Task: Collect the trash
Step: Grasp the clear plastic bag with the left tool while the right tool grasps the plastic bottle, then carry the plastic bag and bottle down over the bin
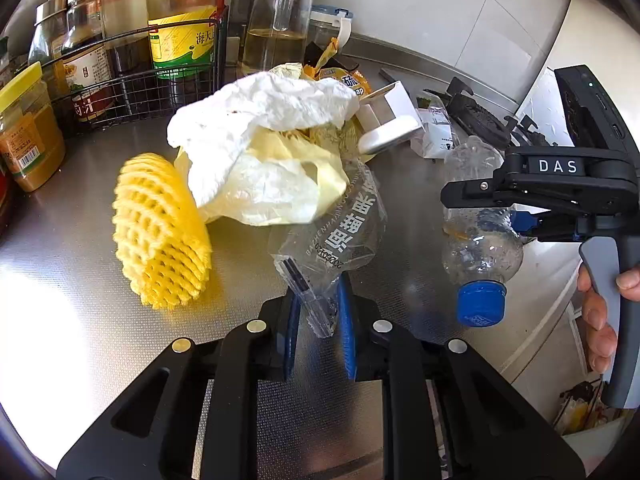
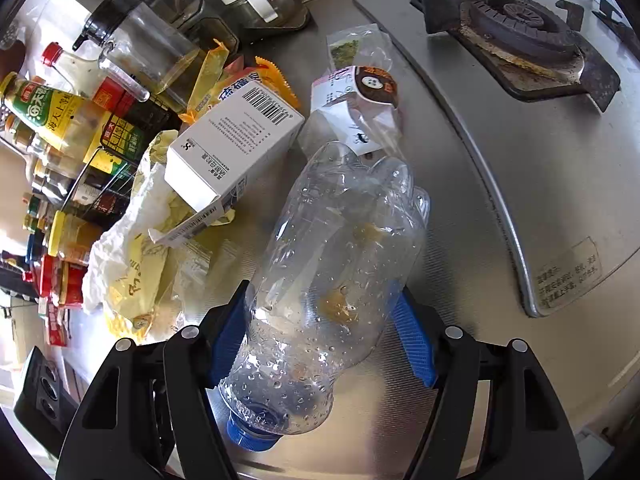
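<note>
The left claw (image 1: 318, 320) is clenched on the lower end of a clear printed plastic wrapper (image 1: 340, 232), its blue pads (image 1: 347, 332) pinching the crinkled film between them. The wrapper runs up and away from the claw toward the trash heap on the steel desk (image 1: 80, 300). Just beyond it a yellowish plastic bag (image 1: 280, 184) lies under a crumpled white paper towel (image 1: 260, 116), and a yellow foam fruit net (image 1: 160, 236) lies to the left of the bag, looking blurred. Behind the heap stands a wire rack of sauce bottles (image 1: 132, 68).

The right claw (image 2: 320, 340) straddles a crushed clear plastic bottle (image 2: 332, 256), which lies on the desk with its blue cap (image 2: 250, 436) toward the camera. The left blue pad (image 2: 228, 340) touches the bottle's side; the right one stands near the other side with a thin gap, so the claw is not yet clamped on it. In the left wrist view a hand (image 1: 600, 308) holds this claw's grey trigger grip. Past the bottle lie a white carton with a barcode (image 2: 236, 144), an orange snack packet (image 2: 256, 76) and a small labelled clear bag (image 2: 360, 96). A gas burner (image 2: 516, 20) sits at the far right
</note>
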